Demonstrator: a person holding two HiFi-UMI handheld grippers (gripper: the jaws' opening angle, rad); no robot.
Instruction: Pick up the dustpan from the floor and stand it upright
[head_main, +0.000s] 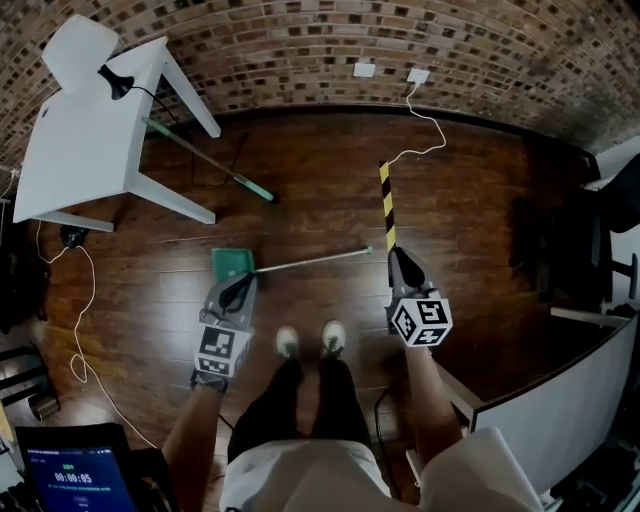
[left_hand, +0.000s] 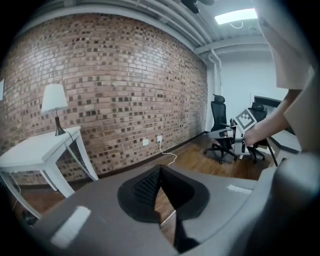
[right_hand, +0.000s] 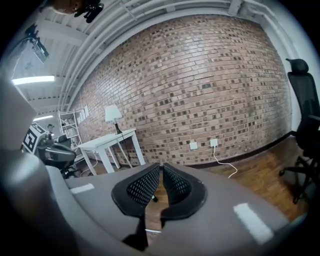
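Head view: the green dustpan (head_main: 230, 263) lies flat on the wooden floor (head_main: 470, 210), in front of the person's shoes (head_main: 287, 342). Its long pale handle (head_main: 315, 261) also lies on the floor and runs off to the right. The left tool (head_main: 238, 290) sits just at the pan's near edge in the picture, about where the handle joins. I can't tell whether it touches. The right tool (head_main: 399, 257) is well to the right, just past the far end of the handle and beside the foot of a yellow-black striped pole (head_main: 386, 205). It is clear of the pan.

Left gripper view: the left tool (left_hand: 160, 172) has its pad tips pressed together, with nothing between them. Only floor shows through the gap lower down. It faces the brick wall (left_hand: 125, 85) and the white table (left_hand: 35, 150).

Right gripper view: the right tool (right_hand: 161, 167) has its pads a narrow slit apart, with nothing pinched and bare floor showing through.

Back in the head view, the white table (head_main: 90, 130) with a lamp (head_main: 80, 45) stands at upper left. A green-headed broom (head_main: 200, 155) leans under its edge, well apart from the dustpan. A white cable (head_main: 425, 130) runs from a wall socket (head_main: 417, 75) down across the floor.
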